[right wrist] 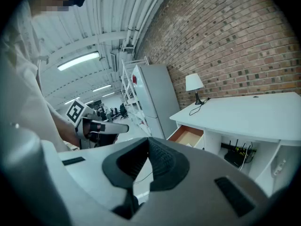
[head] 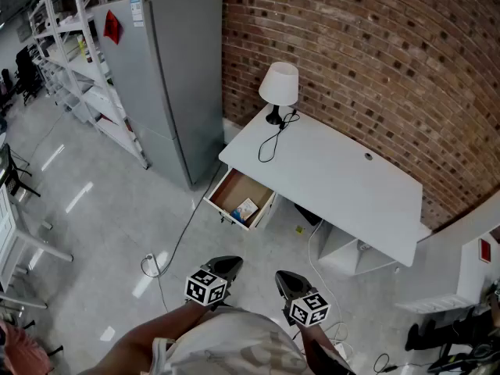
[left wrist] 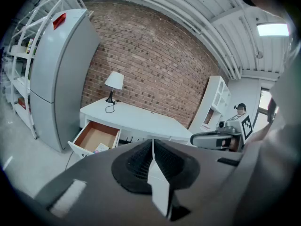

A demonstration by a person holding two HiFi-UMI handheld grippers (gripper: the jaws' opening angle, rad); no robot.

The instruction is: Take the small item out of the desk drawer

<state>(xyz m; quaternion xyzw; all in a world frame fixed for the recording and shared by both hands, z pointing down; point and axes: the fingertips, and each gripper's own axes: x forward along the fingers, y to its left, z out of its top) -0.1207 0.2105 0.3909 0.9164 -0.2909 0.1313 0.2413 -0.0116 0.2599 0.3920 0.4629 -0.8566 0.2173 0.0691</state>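
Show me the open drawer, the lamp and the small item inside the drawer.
drawer (head: pixel 230 193), head view, bare brown floor
lamp (head: pixel 279 83), head view, white shade
small item (head: pixel 247 209), head view, its middle

White desk (head: pixel 344 178); drawer (head: pixel 233 190) tan-brown inside, small item (head: pixel 246 209) in it looks white and blue; wall (head: pixel 375 53) is red-brown brick pattern; fridge (head: pixel 168 69) plain grey; lamp (head: pixel 279 84) has white shade, black base; floor (head: pixel 94 209) pale grey.

Drawer contents unclear
The item (head: pixel 246 209) in the drawer (head: pixel 226 191) is too small to identify; in the left gripper view the left gripper (left wrist: pixel 153 142) covers the drawer's front. The person's arms (head: pixel 133 350) are cut off at the head view's bottom edge.
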